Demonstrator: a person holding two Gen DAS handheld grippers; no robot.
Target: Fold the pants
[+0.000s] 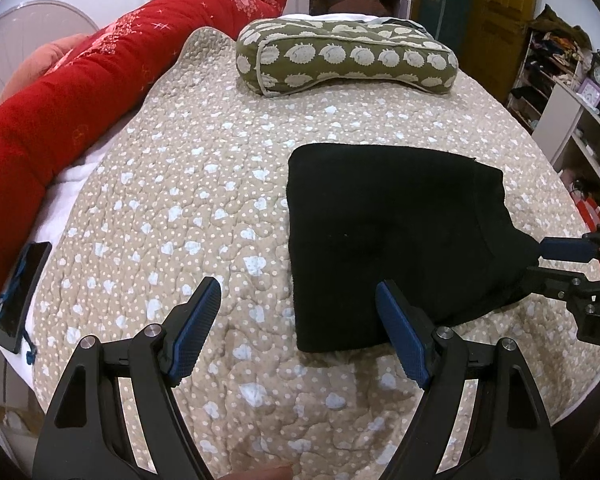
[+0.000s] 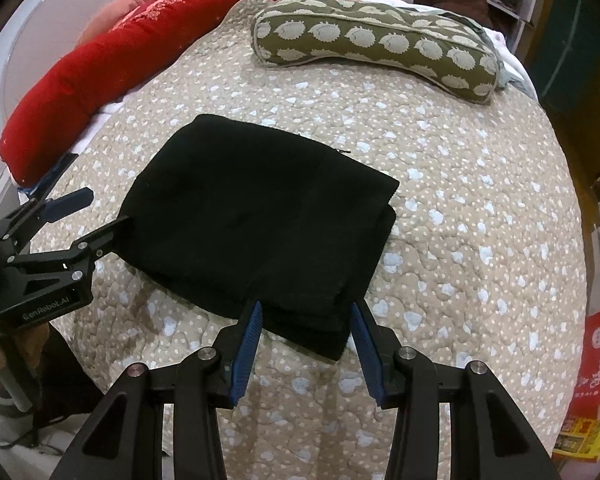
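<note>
Black folded pants (image 2: 256, 216) lie mid-quilt (image 2: 460, 200), bare quilt along every edge.

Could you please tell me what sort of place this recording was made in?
Most likely a bedroom in a home: the folded black pants lie on a bed with a quilted bedspread, an olive patterned pillow sits at its head, and cluttered shelves stand alongside.

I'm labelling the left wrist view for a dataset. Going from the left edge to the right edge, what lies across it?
Red bolster → phone at the bed's edge → left gripper → folded black pants → right gripper → shelves.
</note>
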